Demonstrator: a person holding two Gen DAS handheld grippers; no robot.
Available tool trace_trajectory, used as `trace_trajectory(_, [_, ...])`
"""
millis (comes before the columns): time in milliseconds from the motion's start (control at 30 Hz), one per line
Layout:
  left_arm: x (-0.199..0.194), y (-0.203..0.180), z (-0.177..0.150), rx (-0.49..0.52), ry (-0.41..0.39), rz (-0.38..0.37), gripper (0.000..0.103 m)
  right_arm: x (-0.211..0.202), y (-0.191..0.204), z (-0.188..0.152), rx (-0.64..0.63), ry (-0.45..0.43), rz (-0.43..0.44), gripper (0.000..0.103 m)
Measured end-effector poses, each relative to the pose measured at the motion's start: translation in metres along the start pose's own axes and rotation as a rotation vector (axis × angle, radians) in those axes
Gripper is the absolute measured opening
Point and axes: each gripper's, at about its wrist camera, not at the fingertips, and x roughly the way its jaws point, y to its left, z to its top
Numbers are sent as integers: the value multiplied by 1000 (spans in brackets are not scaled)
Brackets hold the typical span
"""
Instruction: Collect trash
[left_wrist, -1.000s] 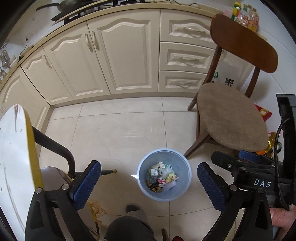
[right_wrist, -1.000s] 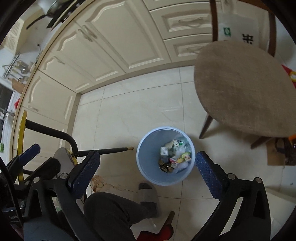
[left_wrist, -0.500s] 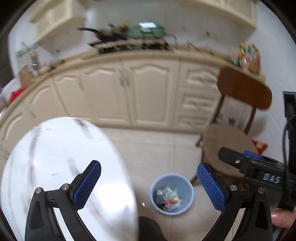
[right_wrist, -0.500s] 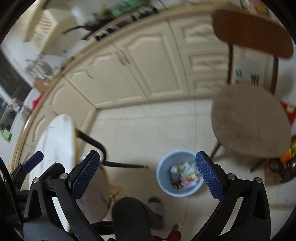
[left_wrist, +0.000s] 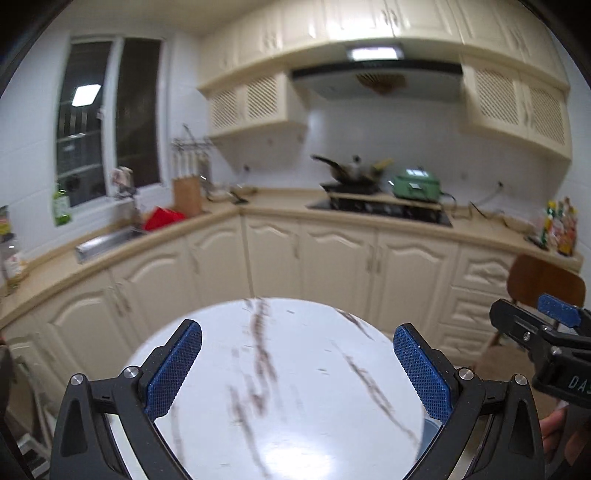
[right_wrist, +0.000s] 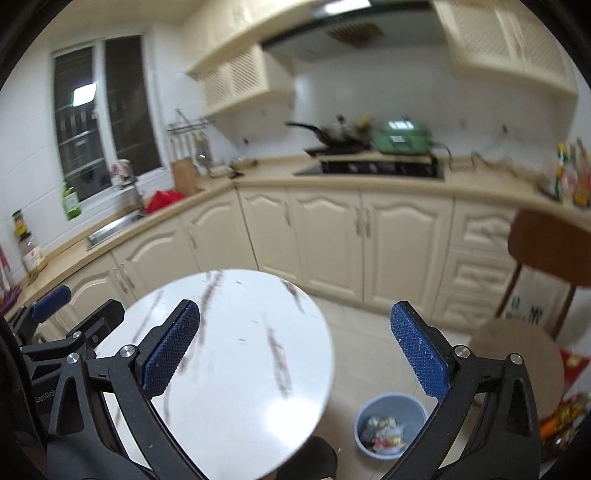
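both grippers, left (left_wrist: 297, 363) and right (right_wrist: 295, 350), hang with jaws spread wide and nothing between them. the trash sits in the round pale-blue plastic bin (right_wrist: 391, 424) on the tiled floor, beside the round white marble-veined table (right_wrist: 236, 354), whose top looks bare, so collection seems finished.

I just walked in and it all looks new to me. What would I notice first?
The round white marble table fills the middle, right under the left tool and the right tool, both open and empty. On the floor beside it sits a blue bin with trash inside. A green appliance stands on the back counter.
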Motion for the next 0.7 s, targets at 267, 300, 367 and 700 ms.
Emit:
trace_trajectory(267, [-117, 11, -57, -79, -102, 119, 102, -46, 93, 4, -121, -104, 49, 103])
trace_trajectory(300, [-128, 11, -64, -92, -114, 129, 102, -52, 102, 2, -131, -118, 52, 103])
trace_trajectory(367, [-151, 13, -79, -116, -130, 148, 102, -65, 113, -2, -147, -139, 57, 103])
trace_trajectory(700, [-228, -25, -120, -102, -174, 284, 102, -113, 147, -22, -195, -216, 50, 103])
